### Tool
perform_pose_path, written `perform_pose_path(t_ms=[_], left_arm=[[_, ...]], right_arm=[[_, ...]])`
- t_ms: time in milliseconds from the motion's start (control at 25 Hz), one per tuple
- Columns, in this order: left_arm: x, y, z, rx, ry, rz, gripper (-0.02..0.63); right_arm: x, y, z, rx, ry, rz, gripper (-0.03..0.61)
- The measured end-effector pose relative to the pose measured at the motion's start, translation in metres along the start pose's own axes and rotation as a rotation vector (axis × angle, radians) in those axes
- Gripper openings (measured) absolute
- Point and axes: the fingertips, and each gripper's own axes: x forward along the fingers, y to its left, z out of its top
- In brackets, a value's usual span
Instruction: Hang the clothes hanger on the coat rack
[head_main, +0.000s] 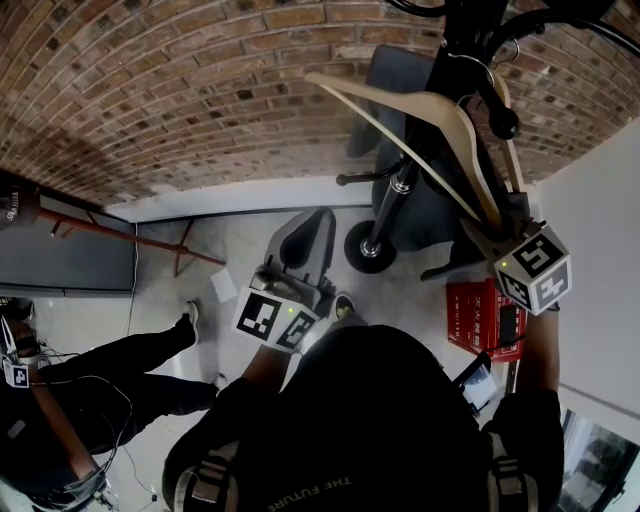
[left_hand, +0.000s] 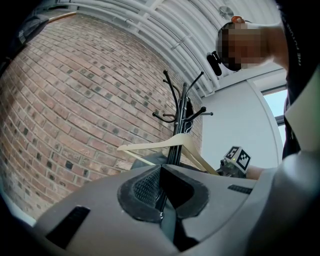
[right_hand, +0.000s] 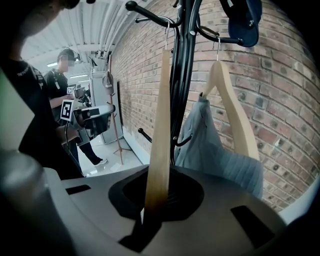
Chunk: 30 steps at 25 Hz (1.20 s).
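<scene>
A pale wooden hanger (head_main: 420, 118) is clamped at one arm's end by my right gripper (head_main: 497, 226), which is shut on it. In the right gripper view that hanger (right_hand: 159, 135) rises from the jaws, and its wire hook (right_hand: 167, 29) sits at an arm of the black coat rack (right_hand: 181, 75). The rack's pole (head_main: 398, 190) and round base (head_main: 368, 247) stand before the brick wall. My left gripper (head_main: 300, 250) hangs lower and to the left, well away from the rack. Its jaws (left_hand: 161, 192) are shut with nothing between them, and it points at the rack (left_hand: 181, 117).
A second wooden hanger (right_hand: 234, 107) with a grey garment (right_hand: 212, 145) hangs on the rack's far side, under a dark cap (right_hand: 245, 20). A red box (head_main: 485, 318) lies on the floor at the right. Another person (head_main: 110, 385) stands at the left. A white wall (head_main: 600, 250) closes the right side.
</scene>
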Motion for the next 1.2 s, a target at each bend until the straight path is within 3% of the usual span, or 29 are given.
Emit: perform_pose_path(t_ms=[1200], left_arm=[[-0.006, -0.008, 0.008, 0.023, 0.005, -0.014, 0.018]], right_arm=[[-0.014, -0.008, 0.013, 0.010, -0.119, -0.084, 0.074]])
